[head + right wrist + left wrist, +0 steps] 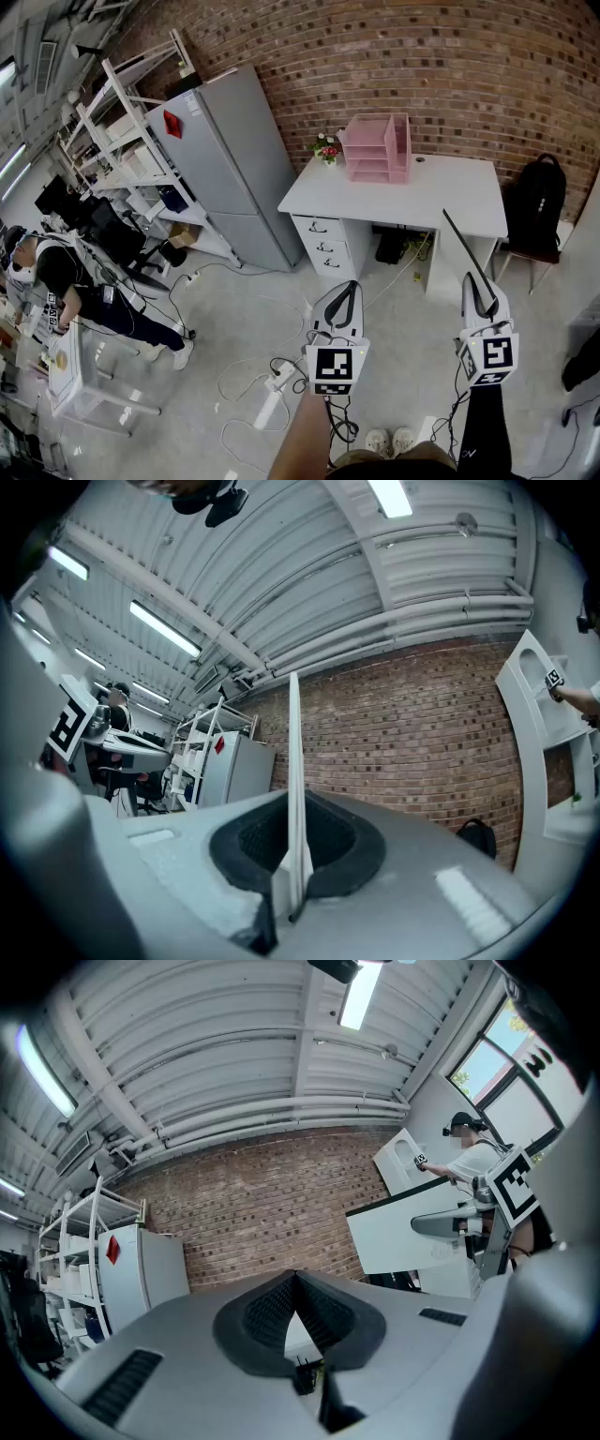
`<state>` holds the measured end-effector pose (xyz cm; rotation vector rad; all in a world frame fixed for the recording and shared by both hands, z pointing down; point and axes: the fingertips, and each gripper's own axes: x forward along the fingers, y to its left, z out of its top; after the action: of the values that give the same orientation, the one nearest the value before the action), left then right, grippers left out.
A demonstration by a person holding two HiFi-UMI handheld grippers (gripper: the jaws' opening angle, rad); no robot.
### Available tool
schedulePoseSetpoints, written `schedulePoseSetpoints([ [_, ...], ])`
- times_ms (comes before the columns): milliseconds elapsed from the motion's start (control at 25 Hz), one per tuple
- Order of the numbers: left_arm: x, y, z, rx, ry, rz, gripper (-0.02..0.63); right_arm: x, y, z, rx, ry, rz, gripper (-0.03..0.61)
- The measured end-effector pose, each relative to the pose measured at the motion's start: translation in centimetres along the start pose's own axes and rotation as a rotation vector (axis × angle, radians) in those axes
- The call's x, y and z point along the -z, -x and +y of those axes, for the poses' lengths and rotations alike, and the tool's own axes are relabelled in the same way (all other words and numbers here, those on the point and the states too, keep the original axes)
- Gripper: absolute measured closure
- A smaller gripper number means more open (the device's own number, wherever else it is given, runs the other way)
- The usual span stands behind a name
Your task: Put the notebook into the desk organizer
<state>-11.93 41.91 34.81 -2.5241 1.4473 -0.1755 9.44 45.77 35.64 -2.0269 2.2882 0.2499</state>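
1. While the person stands on the floor well short of the white bench (450, 192), the right claw (473, 292) is clamped on the notebook (459, 242), which is seen edge-on, rising thin from between the jaws.
2. Beside it, the left claw (347, 289) is pressed together, with nothing in it.
3. The pink desk organizer (377, 150) stands at the bench's back edge against the brick wall (422, 56), well apart from the notebook.

Head view looks down; 2 gripper views face brick wall (422, 724).
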Motion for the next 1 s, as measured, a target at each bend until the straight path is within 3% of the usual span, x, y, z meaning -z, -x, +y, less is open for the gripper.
schedulePoseSetpoints([
  [280,0.4,1.4,2.0,-0.013,0.016,-0.009,0.606,-0.2,-0.3,2.6,-0.017,0.022,0.007,0.570],
  [1000,2.2,1.0,5.9,-0.021,0.034,-0.013,0.606,0.3,-1.9,3.9,0.029,-0.026,-0.010,0.570],
])
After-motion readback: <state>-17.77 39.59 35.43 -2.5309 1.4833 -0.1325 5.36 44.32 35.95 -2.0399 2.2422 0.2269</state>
